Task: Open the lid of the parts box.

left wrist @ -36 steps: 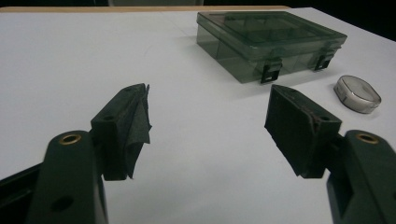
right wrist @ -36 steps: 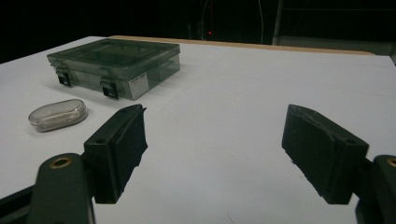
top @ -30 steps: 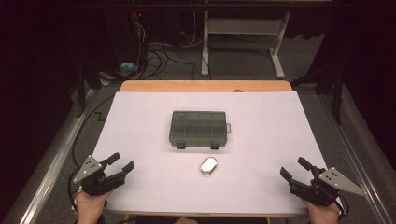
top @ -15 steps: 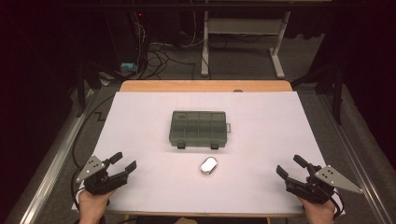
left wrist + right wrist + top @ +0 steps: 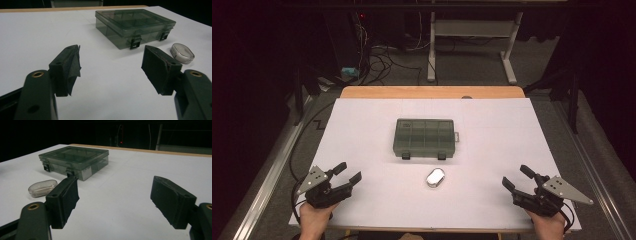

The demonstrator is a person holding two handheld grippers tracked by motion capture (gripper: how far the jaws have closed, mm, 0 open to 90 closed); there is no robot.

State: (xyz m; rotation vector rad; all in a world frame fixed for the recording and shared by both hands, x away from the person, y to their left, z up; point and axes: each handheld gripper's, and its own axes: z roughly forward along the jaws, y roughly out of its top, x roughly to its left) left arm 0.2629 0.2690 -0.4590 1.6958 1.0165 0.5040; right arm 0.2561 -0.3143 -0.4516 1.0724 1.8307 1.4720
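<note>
High view, from left to right: one left claw (image 5: 348, 175) sits at the near left corner of the worktop (image 5: 362, 125), held in one hand (image 5: 314, 217), its jaws spread wide with nothing between them. One grey three-cornered plate rides on top of it, and one cable trails off the left edge.

Further right, around the middle of the white sheet, lies one smoky-green compartment box (image 5: 426, 137), lid shut, with two dark latches on its near side. The lid shows two rows of compartments; their exact count is hard to tell. Just in front of the box and slightly to the right, apart from it, lies one small oval clear case (image 5: 435, 177), flat on the sheet.

At the near right corner is one right claw (image 5: 517, 177), held in the other hand (image 5: 547, 225), its jaws likewise spread wide and gripping nothing, with one grey plate on top.

Left gripper view: the two black jaws stand well apart above bare sheet, with the compartment box (image 5: 135, 27) ahead and the oval case (image 5: 182, 53) just past the right-hand jaw.

Right gripper view: two jaws again wide, the box (image 5: 75, 161) ahead to the left and the case (image 5: 42, 188) near the left-hand jaw, not touching it.
</note>
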